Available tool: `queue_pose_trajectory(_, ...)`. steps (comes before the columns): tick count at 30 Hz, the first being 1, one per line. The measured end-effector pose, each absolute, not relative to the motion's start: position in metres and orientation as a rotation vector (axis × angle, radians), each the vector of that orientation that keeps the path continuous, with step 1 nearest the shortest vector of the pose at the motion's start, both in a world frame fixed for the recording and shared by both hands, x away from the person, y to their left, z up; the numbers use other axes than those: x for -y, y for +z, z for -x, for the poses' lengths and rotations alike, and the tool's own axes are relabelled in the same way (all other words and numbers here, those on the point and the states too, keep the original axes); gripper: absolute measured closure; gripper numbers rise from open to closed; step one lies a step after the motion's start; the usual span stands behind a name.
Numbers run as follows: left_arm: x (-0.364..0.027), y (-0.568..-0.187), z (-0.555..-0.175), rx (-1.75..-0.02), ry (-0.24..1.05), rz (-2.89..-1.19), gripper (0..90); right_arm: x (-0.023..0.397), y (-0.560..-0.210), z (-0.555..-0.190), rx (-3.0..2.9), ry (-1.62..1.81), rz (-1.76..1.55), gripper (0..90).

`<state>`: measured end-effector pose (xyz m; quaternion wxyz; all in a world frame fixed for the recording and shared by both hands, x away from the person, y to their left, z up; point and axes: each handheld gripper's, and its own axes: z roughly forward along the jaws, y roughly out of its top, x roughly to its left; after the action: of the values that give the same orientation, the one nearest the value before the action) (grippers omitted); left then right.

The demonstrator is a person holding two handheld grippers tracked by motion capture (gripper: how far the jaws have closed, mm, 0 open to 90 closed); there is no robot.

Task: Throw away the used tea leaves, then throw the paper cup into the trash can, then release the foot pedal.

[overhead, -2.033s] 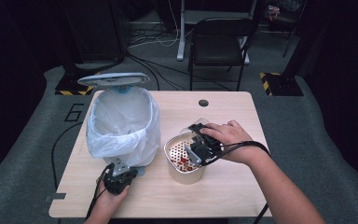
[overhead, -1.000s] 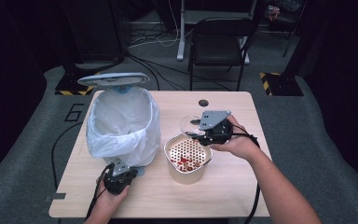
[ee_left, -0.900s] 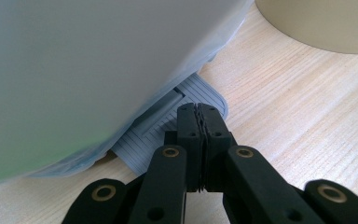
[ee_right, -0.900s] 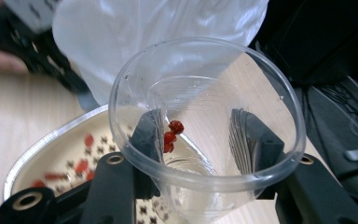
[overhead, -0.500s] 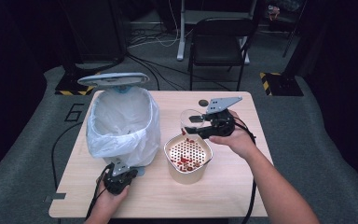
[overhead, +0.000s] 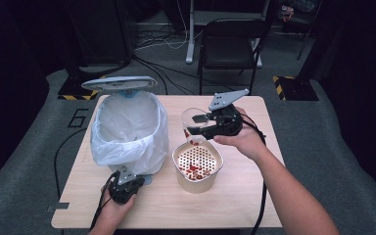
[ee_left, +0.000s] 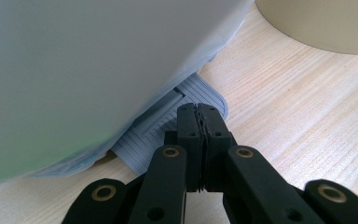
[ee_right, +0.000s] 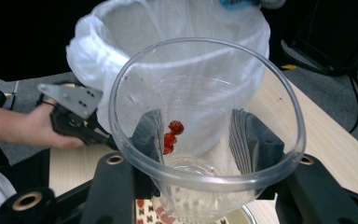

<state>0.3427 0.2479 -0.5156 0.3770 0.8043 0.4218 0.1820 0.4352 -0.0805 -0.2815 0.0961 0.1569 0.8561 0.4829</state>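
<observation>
A pedal bin lined with a white bag stands at the table's left, its lid raised. My left gripper is shut, and its tips rest on the bin's grey ribbed pedal with nothing between them. My right gripper is shut on a clear plastic cup, held tilted just above a beige strainer bowl that holds red bits. In the right gripper view the pads press on the cup from both sides, and a few red bits cling inside it. The bin lies beyond the cup.
The wooden table has bare room to the right of the bowl and along its front edge. A black chair stands behind the table, with cables on the floor. The beige bowl sits close to the right of the pedal.
My right gripper has lifted the cup from beside the bowl to a higher spot above its far rim. The left gripper has stayed on the pedal.
</observation>
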Motion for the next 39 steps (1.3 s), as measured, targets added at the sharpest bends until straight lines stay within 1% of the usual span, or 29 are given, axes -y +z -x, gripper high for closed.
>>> queue_pose_trajectory(1, -0.248, -0.516, -0.343, -1.079, 0.466, -2.057, 88.4, 0.08, -0.281, -0.435, -2.537, 1.431, -0.465, 54.4)
queue_pose_trajectory(3, -0.248, -0.516, -0.343, -1.081, 0.468, -2.056, 88.4, 0.072, -0.269, -0.432, -2.527, 1.432, -0.456, 54.4)
queue_pose_trajectory(9, -0.248, -0.515, -0.343, -1.078, 0.469, -2.063, 88.4, 0.06, -0.257, -0.428, -2.545, 1.412, -0.434, 54.5)
queue_pose_trajectory(12, -0.246, -0.517, -0.342, -1.1, 0.464, -2.016, 88.4, 0.051, -0.251, -0.426, -2.551, 1.401, -0.416, 54.5)
queue_pose_trajectory(16, -0.246, -0.517, -0.342, -1.098, 0.462, -2.015, 88.5, 0.038, -0.242, -0.426, -2.554, 1.412, -0.4, 54.5)
queue_pose_trajectory(24, -0.247, -0.516, -0.343, -1.097, 0.458, -2.021, 88.4, 0.022, -0.24, -0.43, -2.567, 1.422, -0.401, 54.5)
queue_pose_trajectory(39, -0.247, -0.516, -0.343, -1.091, 0.455, -2.026, 88.4, -0.012, -0.247, -0.449, -2.563, 1.454, -0.432, 54.0)
